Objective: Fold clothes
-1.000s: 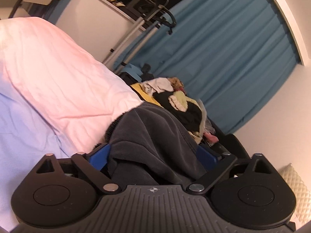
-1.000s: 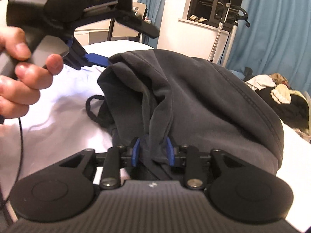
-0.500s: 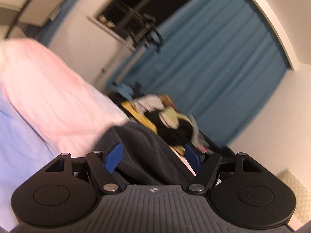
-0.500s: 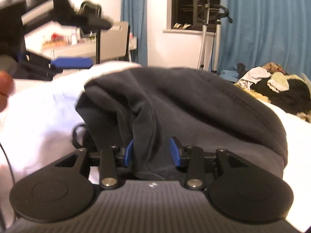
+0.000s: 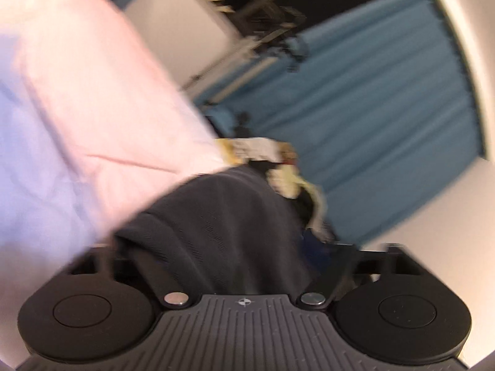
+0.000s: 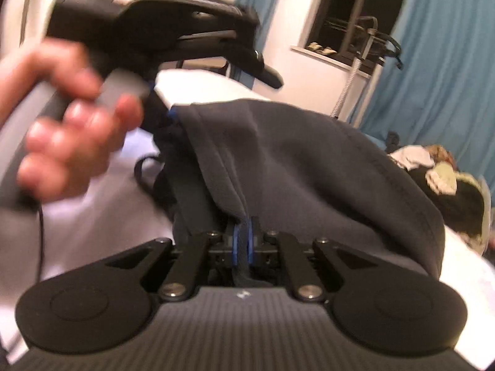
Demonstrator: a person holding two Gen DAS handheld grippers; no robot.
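Charcoal fleece, a dark grey garment (image 6: 309, 170), lies heaped on the pale bedsheet (image 6: 102, 204), and the right gripper (image 6: 243, 241) pinches a fold of its edge between blue pads pressed nearly together. In the left wrist view the left gripper (image 5: 216, 247) has the cloth draped over its fingers, hiding them, so I cannot tell whether it is clenched or released. A hand (image 6: 62, 117) holds that gripper's handle beside the garment, with a pile of clothes (image 6: 445, 179) before the blue curtain (image 6: 448, 61).

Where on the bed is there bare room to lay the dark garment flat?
Bare sheet lies beside the dark garment, below the left gripper. A narrower strip runs beyond the garment's far edge. The clothes pile near the blue curtain is crowded.
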